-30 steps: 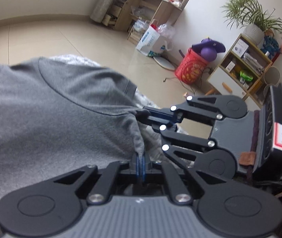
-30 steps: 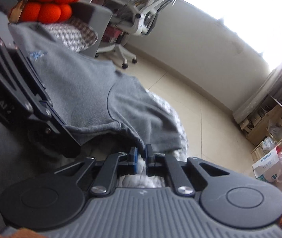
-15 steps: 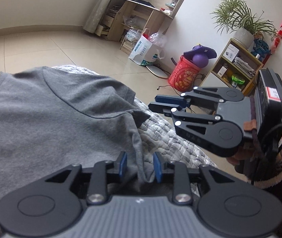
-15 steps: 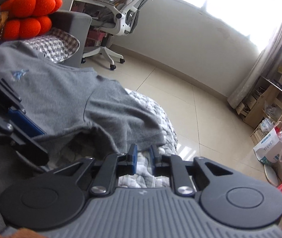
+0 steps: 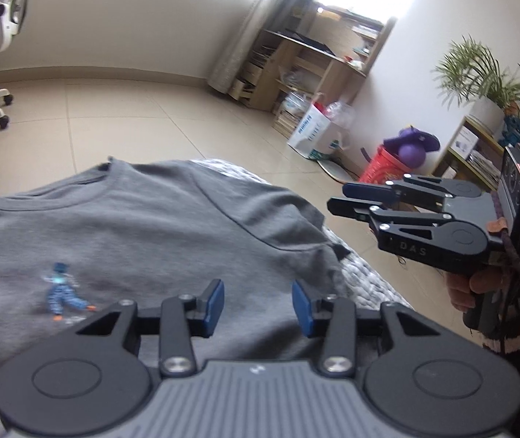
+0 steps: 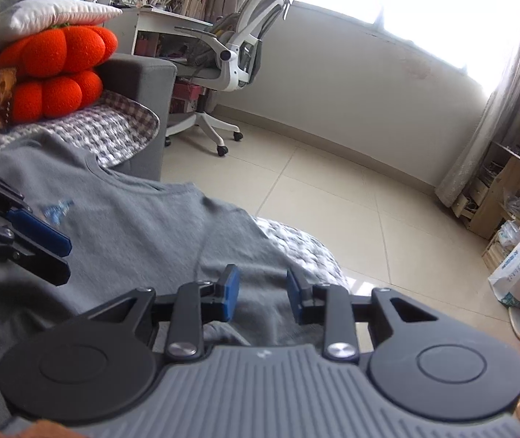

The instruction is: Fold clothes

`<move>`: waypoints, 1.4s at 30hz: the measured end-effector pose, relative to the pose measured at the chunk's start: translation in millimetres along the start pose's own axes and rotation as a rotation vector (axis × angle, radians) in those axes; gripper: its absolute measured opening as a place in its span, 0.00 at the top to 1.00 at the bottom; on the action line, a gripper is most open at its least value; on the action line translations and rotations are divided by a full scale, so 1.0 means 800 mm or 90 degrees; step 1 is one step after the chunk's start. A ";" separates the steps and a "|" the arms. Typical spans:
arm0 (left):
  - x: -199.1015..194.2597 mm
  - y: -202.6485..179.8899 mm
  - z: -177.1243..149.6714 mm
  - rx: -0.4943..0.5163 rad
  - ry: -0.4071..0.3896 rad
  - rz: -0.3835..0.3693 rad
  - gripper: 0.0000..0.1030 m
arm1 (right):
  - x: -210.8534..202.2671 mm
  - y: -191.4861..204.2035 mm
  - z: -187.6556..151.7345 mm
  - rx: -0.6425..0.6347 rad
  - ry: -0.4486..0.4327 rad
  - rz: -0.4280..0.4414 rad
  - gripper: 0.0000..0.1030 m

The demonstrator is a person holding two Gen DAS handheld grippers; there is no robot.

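Note:
A grey T-shirt (image 5: 132,226) with a small blue figure print (image 5: 61,288) lies spread on a quilted grey cover (image 5: 362,277); it also shows in the right wrist view (image 6: 143,233). My left gripper (image 5: 256,304) is open and empty, held just above the shirt's right side. My right gripper (image 6: 259,294) is open and empty above the shirt's sleeve; it also shows in the left wrist view (image 5: 347,199), off the cover's right edge. The left gripper's fingers (image 6: 37,231) show at the left of the right wrist view.
A grey sofa (image 6: 139,73) with orange pumpkin cushions (image 6: 55,69) stands beyond the shirt. An office chair (image 6: 238,47) is on the tiled floor (image 6: 333,189). Shelves (image 5: 296,69), a white box (image 5: 311,127), a red basket (image 5: 384,164) and a potted plant (image 5: 486,84) line the far wall.
Both grippers have opened wide and let go of the shirt's sleeve edge. They have lifted and drawn back, and the shirt now lies flat on the cover.

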State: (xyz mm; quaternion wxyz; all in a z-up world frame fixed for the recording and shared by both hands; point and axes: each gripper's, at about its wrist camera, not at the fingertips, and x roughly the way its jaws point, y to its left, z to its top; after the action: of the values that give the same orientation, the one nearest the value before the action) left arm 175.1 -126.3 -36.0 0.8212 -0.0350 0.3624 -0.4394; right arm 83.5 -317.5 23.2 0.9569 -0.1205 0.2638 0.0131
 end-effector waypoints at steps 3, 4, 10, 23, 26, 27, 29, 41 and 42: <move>-0.018 0.015 0.003 -0.010 -0.014 0.021 0.58 | 0.003 0.009 0.015 0.014 -0.001 0.018 0.67; -0.024 0.021 0.003 -0.013 -0.018 0.027 0.58 | 0.004 0.012 0.021 0.019 -0.001 0.024 0.67; -0.060 0.057 0.003 -0.038 -0.042 0.070 0.57 | 0.017 0.032 0.053 0.050 0.009 0.074 0.66; -0.143 0.145 -0.005 -0.119 -0.085 0.178 0.55 | 0.036 0.108 0.122 0.060 0.019 0.176 0.64; -0.167 0.164 -0.011 -0.133 -0.101 0.211 0.55 | 0.041 0.128 0.136 0.053 0.020 0.196 0.63; -0.176 0.170 -0.013 -0.139 -0.108 0.224 0.55 | 0.042 0.136 0.141 0.049 0.021 0.202 0.63; -0.193 0.185 -0.017 -0.155 -0.121 0.242 0.53 | 0.046 0.150 0.150 0.042 0.021 0.213 0.62; -0.257 0.269 -0.051 -0.260 -0.181 0.329 0.49 | 0.079 0.266 0.185 0.014 0.047 0.327 0.62; -0.259 0.274 -0.054 -0.266 -0.185 0.336 0.49 | 0.082 0.277 0.186 0.017 0.050 0.337 0.62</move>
State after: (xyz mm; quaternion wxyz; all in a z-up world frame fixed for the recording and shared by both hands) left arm 228.1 173.8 -32.9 0.9245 -0.1688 0.3204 -0.1192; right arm 195.1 -69.3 63.9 0.9109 -0.0348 0.3229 0.2547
